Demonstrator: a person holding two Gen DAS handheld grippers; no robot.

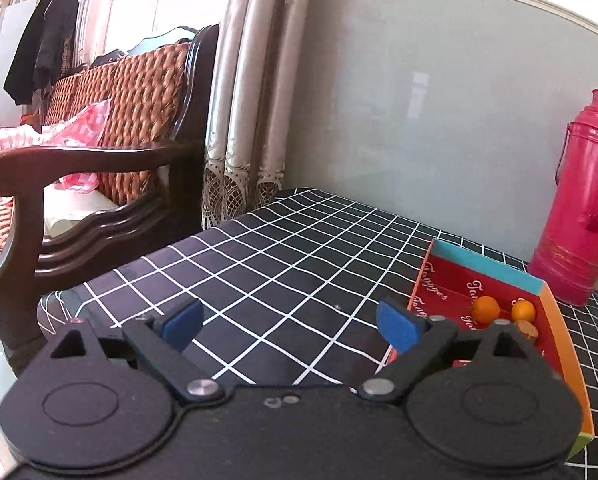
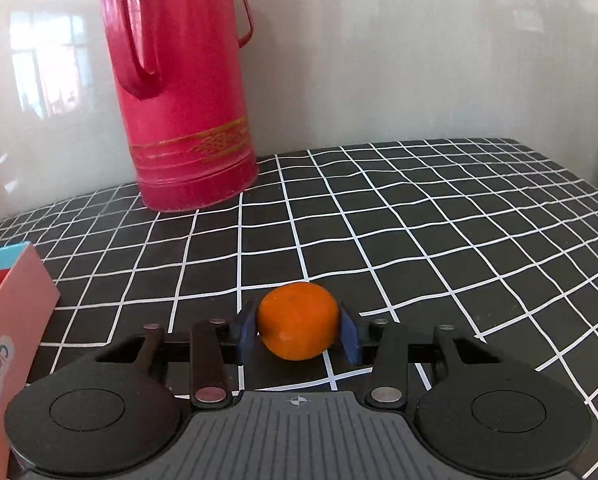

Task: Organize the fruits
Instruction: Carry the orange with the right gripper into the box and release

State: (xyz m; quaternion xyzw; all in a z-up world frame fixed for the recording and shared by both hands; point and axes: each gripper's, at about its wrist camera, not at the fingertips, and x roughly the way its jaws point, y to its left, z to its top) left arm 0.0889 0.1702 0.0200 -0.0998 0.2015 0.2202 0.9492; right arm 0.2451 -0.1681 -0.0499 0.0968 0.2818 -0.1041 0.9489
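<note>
The right tongs hold an orange between their blue pads, just above the checked tabletop, near a red thermos. The left tongs gape wide, empty; small oranges lie in the red box on their right.

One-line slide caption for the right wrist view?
Right gripper clamps an orange over the checked tablecloth, red thermos behind, box at left.
</note>
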